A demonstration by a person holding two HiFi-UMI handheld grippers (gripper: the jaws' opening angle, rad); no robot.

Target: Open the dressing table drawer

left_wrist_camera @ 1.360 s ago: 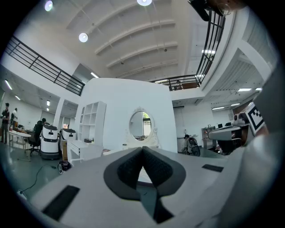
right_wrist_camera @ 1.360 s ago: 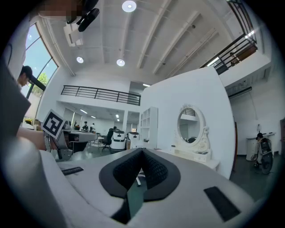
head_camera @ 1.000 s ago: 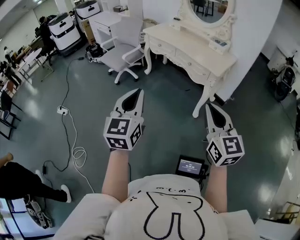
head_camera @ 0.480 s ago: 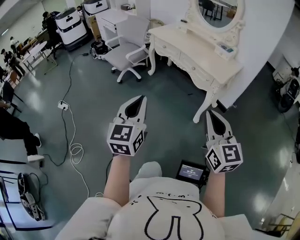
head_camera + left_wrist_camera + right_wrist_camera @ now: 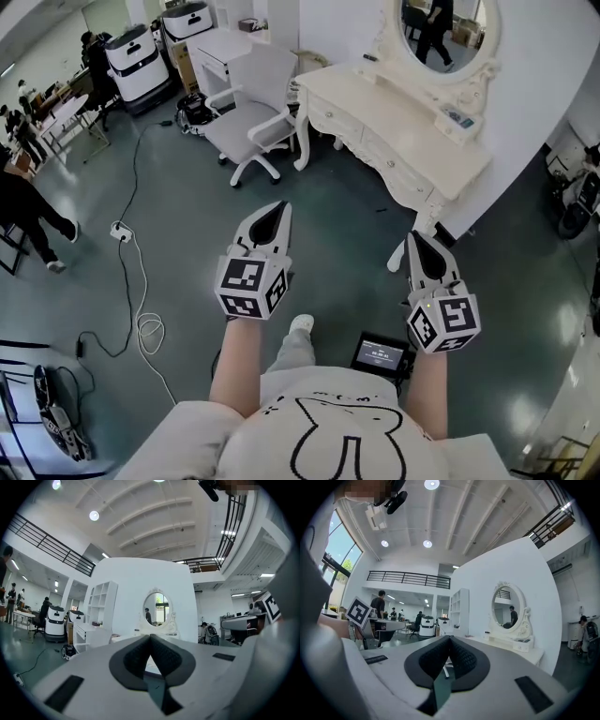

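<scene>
The cream dressing table [image 5: 403, 112] stands against the white wall at upper right in the head view, with an oval mirror [image 5: 446, 28] and closed drawers [image 5: 398, 160] along its front. Both grippers are held level over the floor, well short of it. My left gripper [image 5: 279, 207] points at the floor before the table's left end, jaws together and empty. My right gripper [image 5: 413, 237] is near the table's front right leg, also shut on nothing. The left gripper [image 5: 150, 636] looks straight at the mirror [image 5: 158, 608]. From the right gripper [image 5: 450, 638], the table [image 5: 520, 649] lies to the right.
A white office chair [image 5: 249, 118] stands left of the table, a white cabinet [image 5: 217, 49] behind it. A cable [image 5: 141, 291] and power strip [image 5: 120, 231] lie on the floor at left. A small screen [image 5: 380, 355] sits by my feet. People [image 5: 26, 212] walk at far left.
Both grippers and I have moved forward toward the dressing table, which now sits closer in view. My foot has stepped forward below. The person at left has walked on.
</scene>
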